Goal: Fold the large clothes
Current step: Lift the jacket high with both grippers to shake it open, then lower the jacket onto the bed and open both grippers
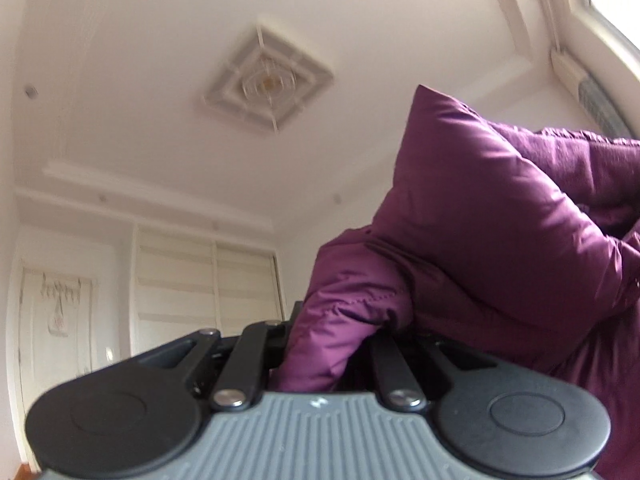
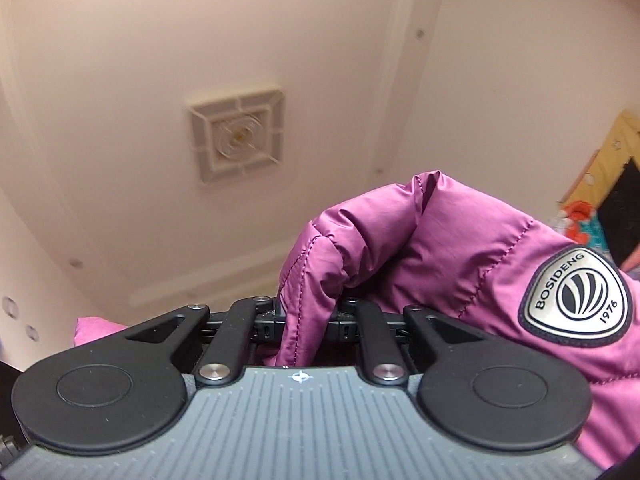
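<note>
A purple quilted down jacket (image 1: 480,208) fills the right half of the left wrist view, held up high. My left gripper (image 1: 320,344) points at the ceiling and is shut on a fold of the jacket; its fingertips are hidden by the cloth. In the right wrist view the jacket (image 2: 440,240) looks pink and carries a silver shield badge (image 2: 576,292) reading BOSIDENG 1976. My right gripper (image 2: 306,320) also points up and is shut on a fold of the jacket. The rest of the jacket hangs out of view.
A white ceiling with a square light fixture (image 1: 268,84) is overhead; the fixture also shows in the right wrist view (image 2: 238,140). White wardrobe doors (image 1: 204,280) stand at the left. An air conditioner (image 1: 592,92) is at the upper right. A yellow and colourful object (image 2: 600,200) sits at the right edge.
</note>
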